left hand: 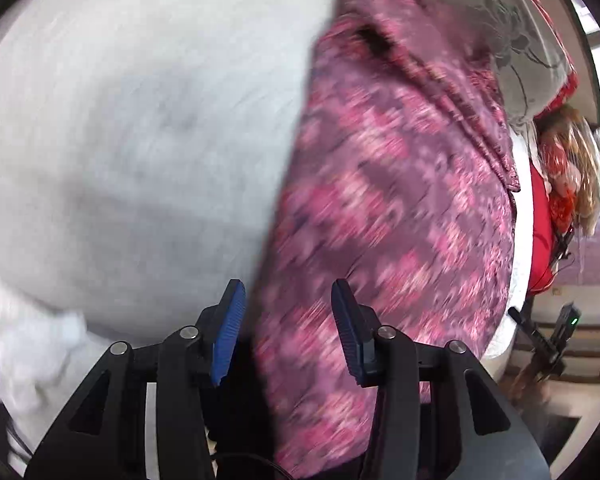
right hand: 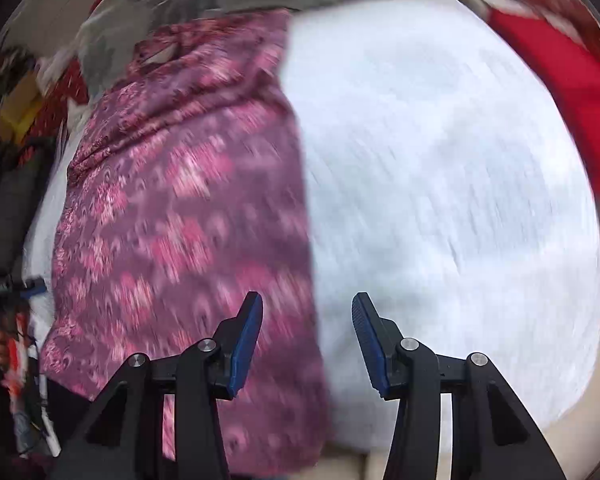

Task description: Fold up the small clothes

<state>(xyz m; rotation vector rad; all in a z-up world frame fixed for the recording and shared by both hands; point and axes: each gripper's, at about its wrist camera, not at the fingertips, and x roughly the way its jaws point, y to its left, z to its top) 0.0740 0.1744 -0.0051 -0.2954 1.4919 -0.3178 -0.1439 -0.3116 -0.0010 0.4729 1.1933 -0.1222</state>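
I can read no text, label, brand or number in either wrist view; both are motion-blurred.

A purple garment patterned with blurred pink and pale motifs was seen on a white cloth surface. Blue pads on black fingers were shown by the left gripper and the right gripper. A red fabric was seen at the edge, and a grey cloth printed with darker leaf shapes beyond the garment.
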